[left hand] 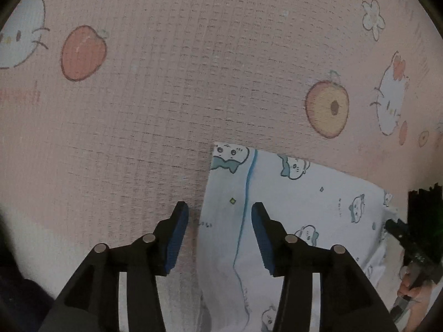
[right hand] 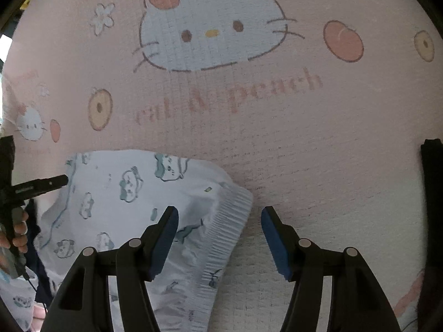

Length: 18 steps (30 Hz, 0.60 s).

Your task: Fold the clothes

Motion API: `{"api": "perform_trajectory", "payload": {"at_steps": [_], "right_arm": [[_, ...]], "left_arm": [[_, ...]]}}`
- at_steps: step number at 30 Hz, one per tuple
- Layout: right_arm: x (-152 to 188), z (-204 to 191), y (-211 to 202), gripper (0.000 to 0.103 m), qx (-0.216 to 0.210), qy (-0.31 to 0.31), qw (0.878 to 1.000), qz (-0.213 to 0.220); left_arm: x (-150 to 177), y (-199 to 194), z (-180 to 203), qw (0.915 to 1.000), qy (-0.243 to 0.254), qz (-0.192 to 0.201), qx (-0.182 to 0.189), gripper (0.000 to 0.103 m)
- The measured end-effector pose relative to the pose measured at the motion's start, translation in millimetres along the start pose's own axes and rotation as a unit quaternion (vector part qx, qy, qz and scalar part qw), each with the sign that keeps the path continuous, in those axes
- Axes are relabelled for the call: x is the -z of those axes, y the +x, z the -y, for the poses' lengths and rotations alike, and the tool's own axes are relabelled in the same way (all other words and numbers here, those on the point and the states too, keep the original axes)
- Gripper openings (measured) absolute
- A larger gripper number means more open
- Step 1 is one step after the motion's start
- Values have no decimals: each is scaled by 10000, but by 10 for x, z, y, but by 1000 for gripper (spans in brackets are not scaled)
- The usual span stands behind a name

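In the left wrist view, the left tool (left hand: 220, 213) points down with its jaws apart and nothing pinched; the left edge of the white printed garment (left hand: 290, 193), with its blue seam, lies between the pads. The garment spreads toward 3 o'clock over the pink cat-and-peach blanket (left hand: 180, 69). In the right wrist view, the right tool (right hand: 220, 215) stands wide open, the garment's ribbed hem (right hand: 229, 227) lying loose between its fingers, the cloth extending toward 9 o'clock.
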State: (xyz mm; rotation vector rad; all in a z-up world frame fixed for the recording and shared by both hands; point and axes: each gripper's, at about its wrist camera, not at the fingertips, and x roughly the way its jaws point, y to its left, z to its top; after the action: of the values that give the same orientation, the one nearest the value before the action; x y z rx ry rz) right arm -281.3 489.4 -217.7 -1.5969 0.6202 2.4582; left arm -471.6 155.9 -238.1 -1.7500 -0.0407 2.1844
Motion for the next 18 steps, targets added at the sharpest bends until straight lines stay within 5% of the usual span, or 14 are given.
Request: {"api": "perform_trajectory", "payload": {"at_steps": [3,5,7,9,11,18], "right_arm": [[-47,9,44,60,16,84,9999,90],[-69,-5,45,39,52,56,9999,121],[-89,-24,74,30,210,22,9997,98],[-109,-54,79,27,269,-25,9996,119],[-127,-92,79,23,321,-133,9993,157],[-228,-188,-94,22,788,-185,9950,584]], "left_arm": [[-30,24,-8,9997,-210,45,98,44],[-55,20,19,9996,-177,176,124,44],[-84,13,70,9991,-77,410,83,44],[-81,9,126,9980,10,620,-124,41],[-70,-4,181,9963,113,823,-218,18],[-157,-68,179,9948,146,1005,-83,6]]}}
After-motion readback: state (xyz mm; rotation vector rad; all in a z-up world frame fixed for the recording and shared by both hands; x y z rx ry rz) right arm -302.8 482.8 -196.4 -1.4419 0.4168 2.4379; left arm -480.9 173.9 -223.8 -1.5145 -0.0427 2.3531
